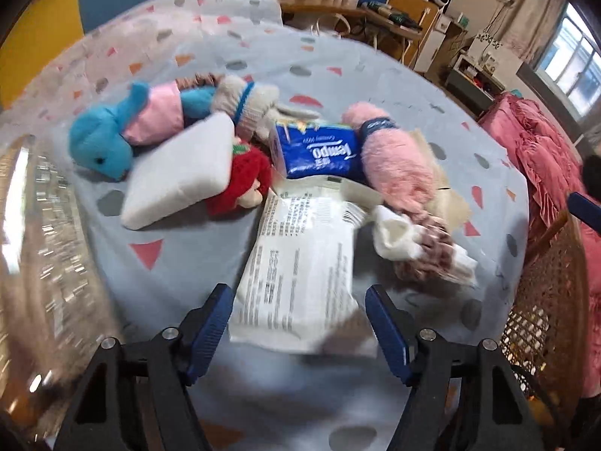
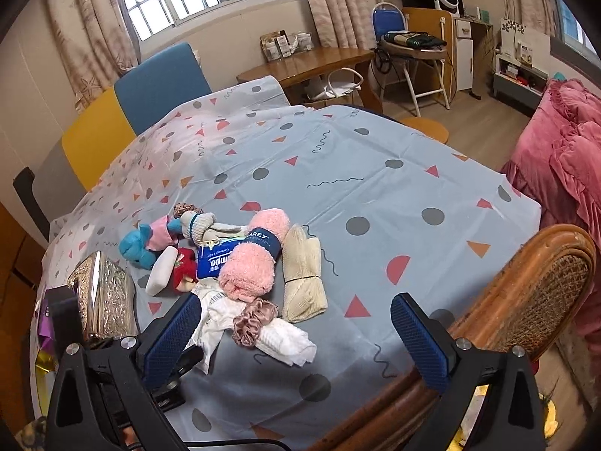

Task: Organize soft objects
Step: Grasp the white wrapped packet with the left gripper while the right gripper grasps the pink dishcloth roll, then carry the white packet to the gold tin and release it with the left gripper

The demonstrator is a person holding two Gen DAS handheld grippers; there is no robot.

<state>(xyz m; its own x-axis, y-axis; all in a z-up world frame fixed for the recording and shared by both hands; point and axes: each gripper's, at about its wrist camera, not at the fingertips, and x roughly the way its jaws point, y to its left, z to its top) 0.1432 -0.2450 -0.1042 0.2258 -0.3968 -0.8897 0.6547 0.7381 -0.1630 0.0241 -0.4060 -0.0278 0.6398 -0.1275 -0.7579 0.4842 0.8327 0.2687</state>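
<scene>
A pile of soft things lies on the patterned tablecloth (image 2: pixel 375 195): a blue plush (image 1: pixel 109 139) (image 2: pixel 137 250), a white sponge (image 1: pixel 180 173) (image 2: pixel 161 272), a red doll (image 1: pixel 244 176), a blue Tempo tissue pack (image 1: pixel 319 152) (image 2: pixel 214 261), a rolled pink towel (image 1: pixel 394 158) (image 2: pixel 251 259), a white printed packet (image 1: pixel 300 263) (image 2: pixel 212 319), a pink scrunchie (image 2: pixel 253 317), a white cloth (image 2: pixel 289 340) and a beige folded cloth (image 2: pixel 302 274). My left gripper (image 1: pixel 298 332) is open, its jaws either side of the packet's near end. My right gripper (image 2: pixel 296 342) is open and empty above the table's near edge.
An embossed silver box (image 2: pixel 105 297) (image 1: pixel 41 225) stands at the table's left. A wicker chair back (image 2: pixel 541 282) (image 1: pixel 541 300) rises at the right edge. Blue and yellow chairs (image 2: pixel 124 109) stand behind the table. A pink bedspread (image 2: pixel 563 150) is at far right.
</scene>
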